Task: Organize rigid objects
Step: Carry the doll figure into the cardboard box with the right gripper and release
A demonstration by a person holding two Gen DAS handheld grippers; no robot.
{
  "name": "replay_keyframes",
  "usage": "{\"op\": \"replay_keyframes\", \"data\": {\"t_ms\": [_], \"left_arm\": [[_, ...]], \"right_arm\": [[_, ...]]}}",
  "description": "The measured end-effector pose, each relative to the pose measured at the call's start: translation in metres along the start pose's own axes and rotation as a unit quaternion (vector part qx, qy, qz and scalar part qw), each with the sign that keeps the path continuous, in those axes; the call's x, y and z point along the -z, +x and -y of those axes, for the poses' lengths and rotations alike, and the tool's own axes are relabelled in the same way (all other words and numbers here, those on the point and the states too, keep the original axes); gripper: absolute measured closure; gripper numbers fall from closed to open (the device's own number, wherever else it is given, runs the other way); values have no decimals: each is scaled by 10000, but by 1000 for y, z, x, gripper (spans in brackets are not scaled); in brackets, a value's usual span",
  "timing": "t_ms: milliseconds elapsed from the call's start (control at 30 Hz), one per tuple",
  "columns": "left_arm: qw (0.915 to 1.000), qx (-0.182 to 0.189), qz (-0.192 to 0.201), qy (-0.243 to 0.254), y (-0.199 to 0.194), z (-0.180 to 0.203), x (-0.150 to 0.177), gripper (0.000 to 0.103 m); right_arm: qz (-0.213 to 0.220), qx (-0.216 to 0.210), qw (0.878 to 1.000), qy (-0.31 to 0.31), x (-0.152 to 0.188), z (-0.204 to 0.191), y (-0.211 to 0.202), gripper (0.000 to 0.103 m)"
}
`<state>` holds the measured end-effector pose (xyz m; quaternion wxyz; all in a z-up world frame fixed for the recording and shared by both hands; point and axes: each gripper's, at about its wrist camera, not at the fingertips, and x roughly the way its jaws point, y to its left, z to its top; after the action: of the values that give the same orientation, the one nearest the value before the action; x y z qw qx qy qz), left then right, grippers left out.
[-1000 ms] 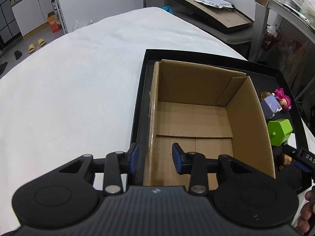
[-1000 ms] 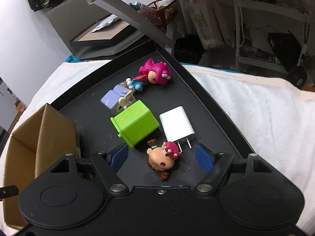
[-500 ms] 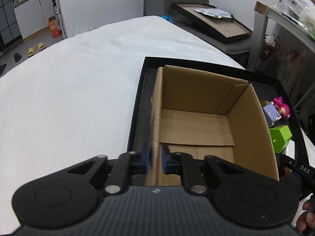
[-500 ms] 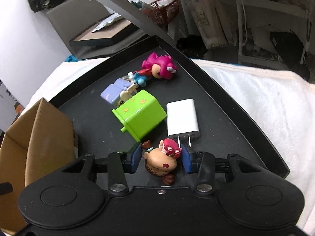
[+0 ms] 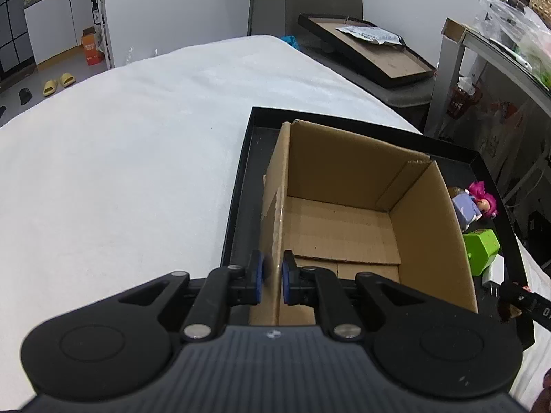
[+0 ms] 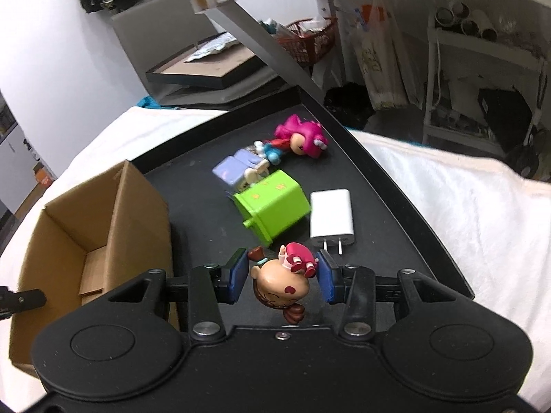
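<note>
sitting in the black tray (image 6: 396,186), the cardboard box (image 5: 344,213) looks light and stiff; the left tongs (image 5: 272,280) are clamped on its near wall. the right tongs (image 6: 281,277) pinch the small doll figure (image 6: 280,284) across its head, just above the tray: hard, light, probably slippery, so a round head could twist.

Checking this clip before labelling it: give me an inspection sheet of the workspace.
Surface: black tray on a white cloth.
Job's things: empty box; green block, white charger, purple toy and pink toy lie on the tray.
Clutter: nothing seen.
Grippers: left gripper shut on the box wall; right gripper shut on a doll.
Cables: nothing seen.
Surroundings: shelves, bags, a second tray.
</note>
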<state>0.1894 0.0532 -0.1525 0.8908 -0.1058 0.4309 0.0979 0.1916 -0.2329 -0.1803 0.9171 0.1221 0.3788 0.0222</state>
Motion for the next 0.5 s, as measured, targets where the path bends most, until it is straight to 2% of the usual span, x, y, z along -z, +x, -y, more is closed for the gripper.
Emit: {"op": "replay_keyframes", "data": {"t_ms": [167, 500], "left_arm": [[9999, -1, 144, 36, -5, 0, 1, 92], [9999, 57, -1, -136, -1, -8, 0, 92]], "right_arm": [[100, -50, 9997, -223, -10, -15, -14, 61], [294, -286, 9981, -459, -35, -51, -37, 61]]}}
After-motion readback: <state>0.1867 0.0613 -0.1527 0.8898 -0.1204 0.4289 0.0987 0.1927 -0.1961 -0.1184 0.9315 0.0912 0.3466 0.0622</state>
